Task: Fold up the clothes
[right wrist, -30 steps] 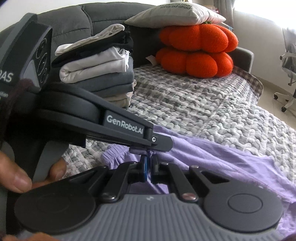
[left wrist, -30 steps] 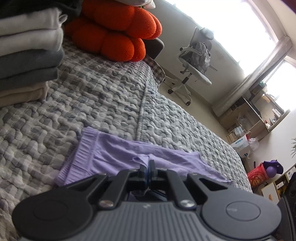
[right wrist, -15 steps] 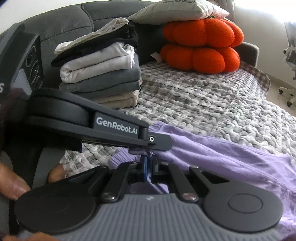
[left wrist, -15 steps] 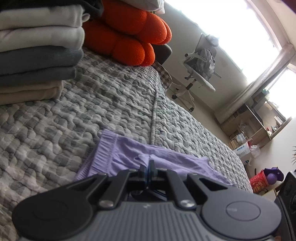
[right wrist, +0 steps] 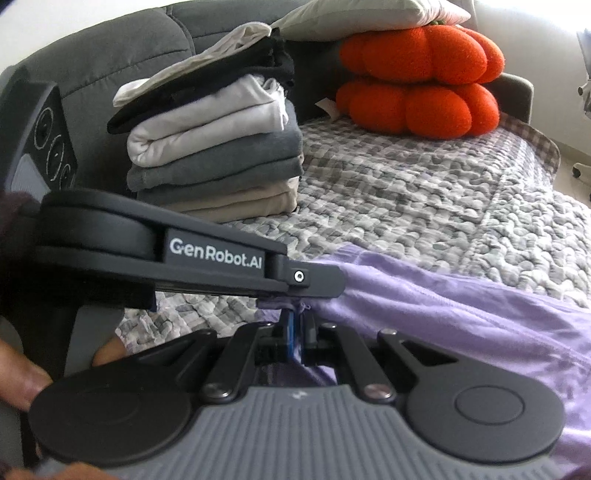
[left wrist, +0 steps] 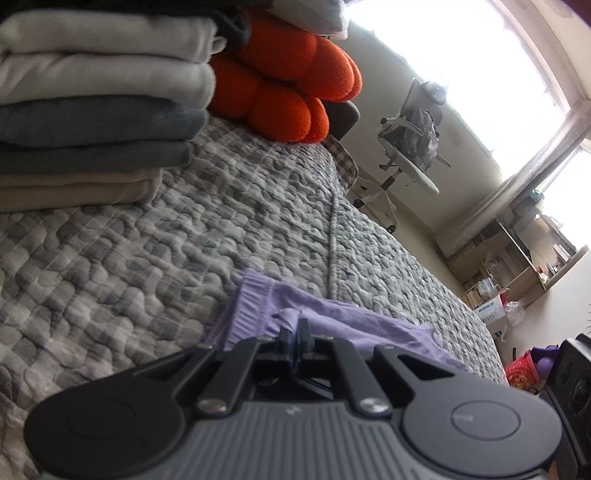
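A lilac garment (left wrist: 332, 317) (right wrist: 461, 310) lies on the grey quilted cover (left wrist: 166, 251), its ribbed edge towards the stack. My left gripper (left wrist: 295, 328) is shut on a bunched fold of it. My right gripper (right wrist: 295, 325) is shut on the same garment close by, and in the right wrist view the left gripper (right wrist: 303, 286) crosses just above the pinch from the left. A stack of folded clothes (right wrist: 218, 147) (left wrist: 96, 110) in white, grey, beige and black stands at the back of the sofa.
Two orange pumpkin cushions (right wrist: 417, 70) (left wrist: 291, 74) with a grey pillow (right wrist: 369, 16) on top sit at the far end of the sofa. A white office chair (left wrist: 410, 147) and shelves (left wrist: 517, 258) stand on the floor beyond. A hand (right wrist: 22, 380) holds the left gripper's handle.
Both grippers have carried the pinched lilac fabric closer to the stack of folded clothes, which now looks larger and nearer. Both stay shut on the garment.
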{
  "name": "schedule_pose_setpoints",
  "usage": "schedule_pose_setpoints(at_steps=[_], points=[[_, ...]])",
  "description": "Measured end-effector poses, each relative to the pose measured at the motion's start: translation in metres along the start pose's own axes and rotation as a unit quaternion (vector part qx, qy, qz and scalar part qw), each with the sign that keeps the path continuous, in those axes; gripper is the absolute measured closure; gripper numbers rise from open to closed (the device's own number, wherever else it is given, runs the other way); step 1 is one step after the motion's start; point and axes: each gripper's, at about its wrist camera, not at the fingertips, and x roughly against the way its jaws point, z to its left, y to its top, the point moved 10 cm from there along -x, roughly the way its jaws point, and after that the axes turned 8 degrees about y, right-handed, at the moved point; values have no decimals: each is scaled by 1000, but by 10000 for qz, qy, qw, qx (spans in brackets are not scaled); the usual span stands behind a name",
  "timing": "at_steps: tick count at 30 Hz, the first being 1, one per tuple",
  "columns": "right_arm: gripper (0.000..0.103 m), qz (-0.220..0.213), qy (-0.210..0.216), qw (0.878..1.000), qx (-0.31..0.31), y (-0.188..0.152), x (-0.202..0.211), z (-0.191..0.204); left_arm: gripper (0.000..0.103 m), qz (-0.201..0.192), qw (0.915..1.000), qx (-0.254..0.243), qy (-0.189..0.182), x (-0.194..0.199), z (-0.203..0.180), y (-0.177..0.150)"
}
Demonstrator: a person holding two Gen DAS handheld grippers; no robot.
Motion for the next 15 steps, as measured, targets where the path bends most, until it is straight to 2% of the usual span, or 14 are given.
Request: schedule_pose_setpoints(at_steps=[10,15], points=[[99,120,92,9998,-95,-7,-9,-1,101,23,9999,146,-60,-9,15,-5],[87,138,313,9990,-303,-10,-6,-1,101,93,9987,468,-205,-9,24,-5]])
